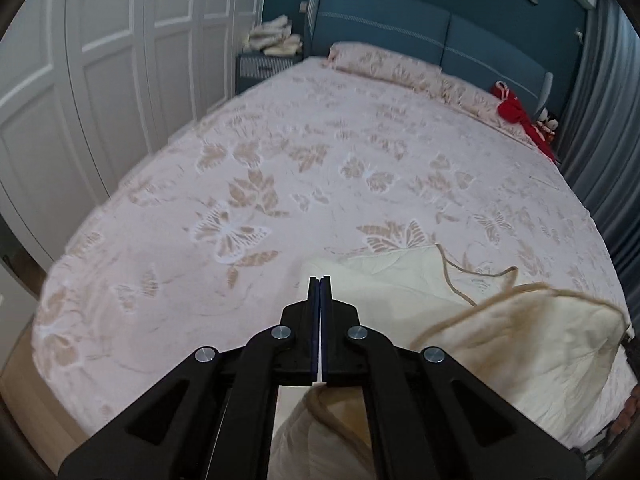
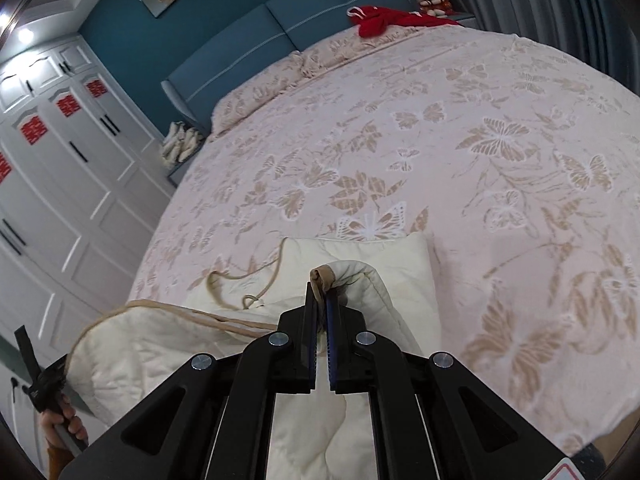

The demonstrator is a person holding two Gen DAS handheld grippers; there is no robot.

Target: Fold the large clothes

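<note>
A: Where's the garment?

B: The cream quilted garment (image 2: 168, 356) is at the foot end of the bed (image 2: 460, 152), partly lying on the butterfly-patterned bedspread, partly lifted. A tan-trimmed edge of it runs across in a curve, and a thin tan cord (image 2: 260, 280) loops over the flat part.

A: And the right gripper (image 2: 321, 292)?

B: Its jaws are nearly together, pinching a tan-edged fold of the garment, which bulges up over the fingertips.

A: The left gripper (image 1: 319, 292)?

B: Its jaws are pressed tight together. Cream cloth shows just below them in the left wrist view, but whether any is caught between them, I cannot tell. In the right wrist view the left one appears at the far left, against the garment's raised edge, with the person's hand (image 2: 64, 420) under it.

A: Anything else on the bed?

B: At the head end, a patterned pillow (image 1: 384, 66) against the blue headboard (image 1: 400, 28), and something red (image 1: 516, 110) at the corner near the grey curtain (image 1: 600, 120). A white wardrobe (image 1: 100, 60) stands along the bed's other side.
</note>
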